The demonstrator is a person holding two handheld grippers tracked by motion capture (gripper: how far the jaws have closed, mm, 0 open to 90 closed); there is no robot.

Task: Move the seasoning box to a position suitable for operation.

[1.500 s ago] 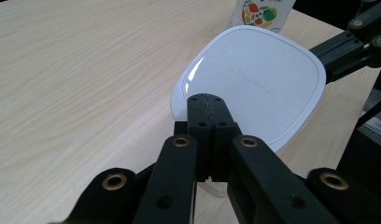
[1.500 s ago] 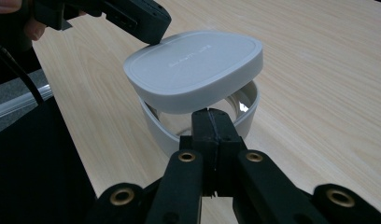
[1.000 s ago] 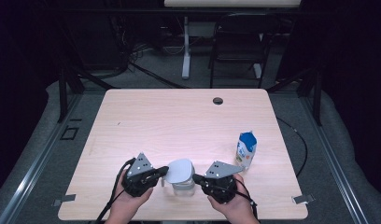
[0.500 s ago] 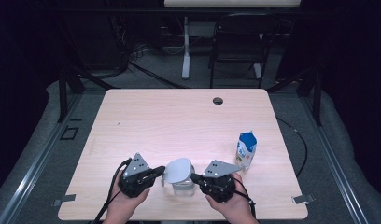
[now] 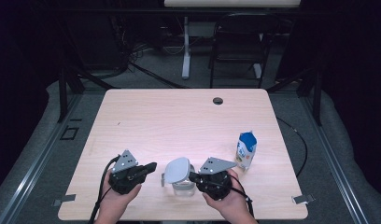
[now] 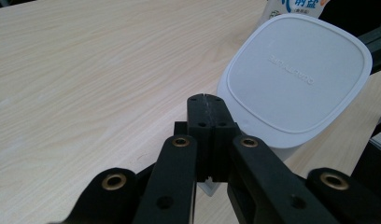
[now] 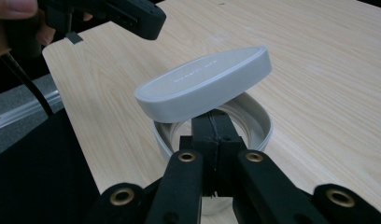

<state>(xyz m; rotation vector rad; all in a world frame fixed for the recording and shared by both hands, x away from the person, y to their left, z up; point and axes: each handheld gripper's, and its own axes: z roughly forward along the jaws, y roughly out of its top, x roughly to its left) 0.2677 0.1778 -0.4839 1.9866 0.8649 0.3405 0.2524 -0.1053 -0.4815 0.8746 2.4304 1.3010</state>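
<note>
Seen from the right tongs (image 7: 212, 122), whose jaws are pressed together and empty, the lid (image 7: 205, 84) sits just ahead of and above the tips. It is tilted, its near edge lifted over the tips and resting askew on the rim of the clear container (image 7: 258, 122) just past them. The tips themselves point into the gap under that raised edge, touching or nearly touching the container's near wall; I cannot tell which.

From the left tongs (image 6: 208, 122), also closed on nothing, the lid (image 6: 296, 79) lies just ahead and off to the right, its flat top facing them.

On the surface (image 5: 179, 116) the right tongs (image 5: 192, 177) are nearer the container (image 5: 183, 186) than the left tongs (image 5: 153, 165). Farther off beyond the right hand stands a milk carton (image 5: 246, 149).
</note>
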